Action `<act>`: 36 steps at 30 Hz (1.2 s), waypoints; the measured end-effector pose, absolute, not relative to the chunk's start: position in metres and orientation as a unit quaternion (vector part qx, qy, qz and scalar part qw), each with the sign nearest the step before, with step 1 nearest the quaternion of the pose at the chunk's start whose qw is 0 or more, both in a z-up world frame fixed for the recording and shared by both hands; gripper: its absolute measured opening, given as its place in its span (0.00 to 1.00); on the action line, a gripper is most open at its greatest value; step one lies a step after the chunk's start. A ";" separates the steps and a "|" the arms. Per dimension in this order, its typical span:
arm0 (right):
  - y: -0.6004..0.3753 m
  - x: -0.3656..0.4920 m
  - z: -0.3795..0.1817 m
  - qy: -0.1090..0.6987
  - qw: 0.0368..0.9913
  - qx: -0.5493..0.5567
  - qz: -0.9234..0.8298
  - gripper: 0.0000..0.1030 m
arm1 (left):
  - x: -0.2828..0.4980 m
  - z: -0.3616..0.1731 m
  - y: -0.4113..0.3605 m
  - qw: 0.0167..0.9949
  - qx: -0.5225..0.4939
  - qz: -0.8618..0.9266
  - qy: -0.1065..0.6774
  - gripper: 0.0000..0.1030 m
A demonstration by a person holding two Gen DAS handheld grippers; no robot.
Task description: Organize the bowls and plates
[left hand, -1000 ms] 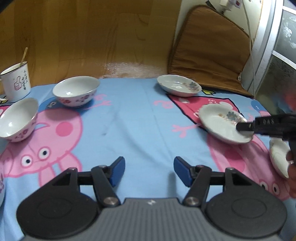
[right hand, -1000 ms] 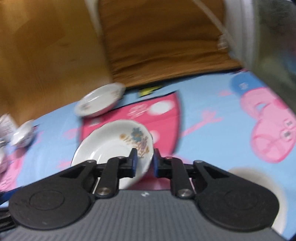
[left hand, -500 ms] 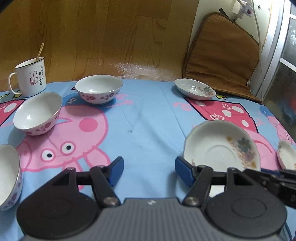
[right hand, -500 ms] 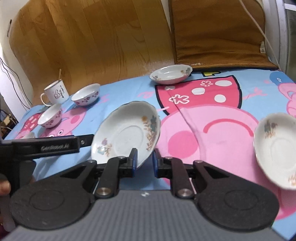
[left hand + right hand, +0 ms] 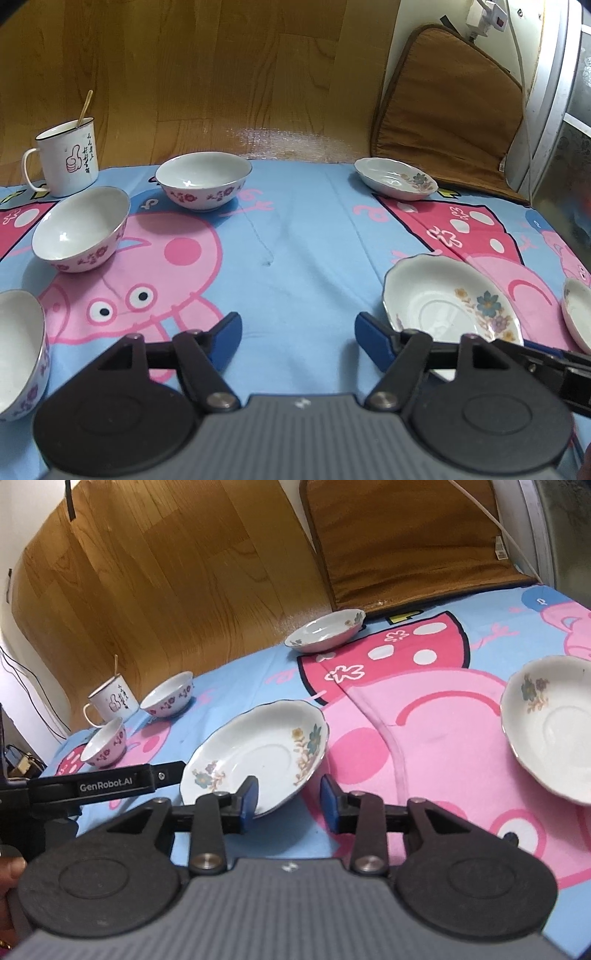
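Observation:
A floral white plate [image 5: 258, 755] lies on the cartoon cloth just beyond my right gripper [image 5: 288, 799], which is open with its fingers either side of the near rim. The same plate shows in the left wrist view [image 5: 448, 301]. My left gripper [image 5: 297, 338] is open and empty over the cloth. A second plate [image 5: 550, 723] lies to the right and a third plate [image 5: 325, 629] at the back. Three flowered bowls sit on the left: one at the back [image 5: 203, 181], one in the middle [image 5: 79, 229], one near [image 5: 20, 350].
A white mug [image 5: 68, 157] with a stick in it stands at the far left corner. A brown cushion [image 5: 443, 107] leans against the back wall at the right. A wooden panel [image 5: 184, 74] runs behind the table.
My right gripper has opened and let go of the floral plate, which now lies flat on the cloth. The left gripper has drawn back a little and stays open.

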State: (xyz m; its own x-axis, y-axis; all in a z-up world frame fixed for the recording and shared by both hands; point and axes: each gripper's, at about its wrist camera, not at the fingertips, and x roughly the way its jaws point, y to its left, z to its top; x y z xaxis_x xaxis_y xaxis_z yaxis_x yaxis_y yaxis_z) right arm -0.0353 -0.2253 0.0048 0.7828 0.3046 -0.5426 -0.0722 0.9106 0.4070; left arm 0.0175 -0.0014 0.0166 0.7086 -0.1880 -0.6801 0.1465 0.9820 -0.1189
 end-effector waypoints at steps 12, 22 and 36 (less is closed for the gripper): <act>-0.235 -0.039 -0.002 0.292 0.923 0.219 0.119 0.42 | 0.003 0.023 0.010 0.948 -0.035 -0.069 0.309 0.78; -0.235 -0.045 0.008 0.268 0.935 0.206 0.103 0.42 | 0.010 0.036 0.009 0.944 -0.067 -0.102 0.307 0.73; -0.230 -0.029 -0.001 0.305 0.926 0.200 0.102 0.23 | 0.031 0.021 -0.038 0.894 -0.045 -0.193 0.401 0.19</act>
